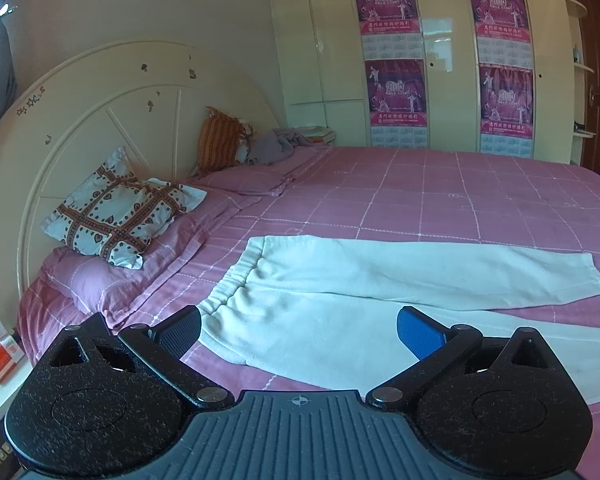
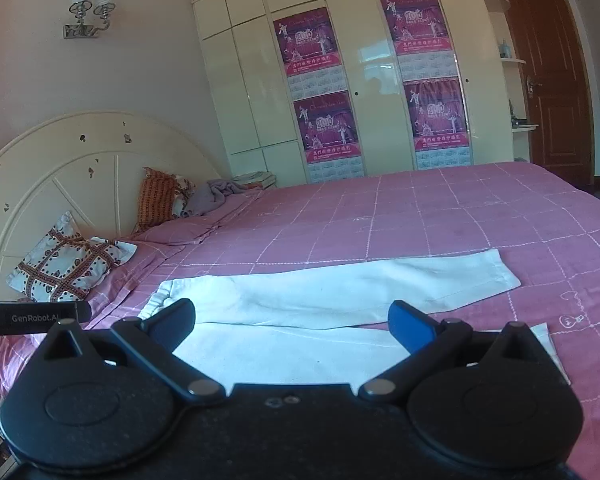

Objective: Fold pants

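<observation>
White pants lie spread flat on the pink checked bed, waistband to the left toward the pillows, two legs stretching right. My left gripper is open and empty, hovering above the near part of the waist end. In the right wrist view the pants lie the same way on the bed. My right gripper is open and empty above the near leg. The left gripper's body shows at the left edge of that view.
A patterned pillow and an orange cushion lean on the cream headboard. A grey cloth lies at the bed's far corner. Wardrobes with posters stand behind. A bedside stand with a box is at left.
</observation>
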Action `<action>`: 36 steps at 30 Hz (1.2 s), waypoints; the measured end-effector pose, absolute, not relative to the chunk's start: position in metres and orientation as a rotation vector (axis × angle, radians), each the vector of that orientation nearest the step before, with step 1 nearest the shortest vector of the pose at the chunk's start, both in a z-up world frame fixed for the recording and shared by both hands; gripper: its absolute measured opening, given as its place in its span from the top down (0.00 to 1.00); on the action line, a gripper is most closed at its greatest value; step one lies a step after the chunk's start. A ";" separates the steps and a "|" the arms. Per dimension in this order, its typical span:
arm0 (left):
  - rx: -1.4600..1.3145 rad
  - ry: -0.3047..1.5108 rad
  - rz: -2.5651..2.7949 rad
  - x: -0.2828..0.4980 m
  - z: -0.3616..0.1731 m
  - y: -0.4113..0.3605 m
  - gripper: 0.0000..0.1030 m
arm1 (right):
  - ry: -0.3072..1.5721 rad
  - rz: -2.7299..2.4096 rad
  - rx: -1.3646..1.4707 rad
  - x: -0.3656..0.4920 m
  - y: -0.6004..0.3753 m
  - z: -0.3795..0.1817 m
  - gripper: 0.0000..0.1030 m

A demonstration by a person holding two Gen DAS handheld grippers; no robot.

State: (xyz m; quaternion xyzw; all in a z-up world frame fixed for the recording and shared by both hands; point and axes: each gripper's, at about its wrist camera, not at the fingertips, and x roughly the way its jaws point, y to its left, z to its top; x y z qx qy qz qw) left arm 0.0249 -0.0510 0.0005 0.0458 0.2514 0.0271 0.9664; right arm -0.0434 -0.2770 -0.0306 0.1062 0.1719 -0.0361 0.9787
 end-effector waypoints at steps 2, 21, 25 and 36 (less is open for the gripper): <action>0.089 0.508 0.053 0.027 0.000 -0.051 0.00 | 0.350 -0.077 0.224 -0.042 -0.279 -0.033 0.00; 0.078 0.507 -0.006 0.040 -0.002 -0.033 0.00 | 0.322 -0.064 0.218 -0.039 -0.263 -0.038 0.00; 0.076 0.524 -0.024 0.043 -0.006 -0.028 0.00 | 0.318 -0.077 0.193 -0.042 -0.254 -0.036 0.00; 0.101 0.509 -0.097 0.041 -0.009 -0.030 0.00 | 0.352 -0.186 0.160 -0.044 -0.239 -0.034 0.00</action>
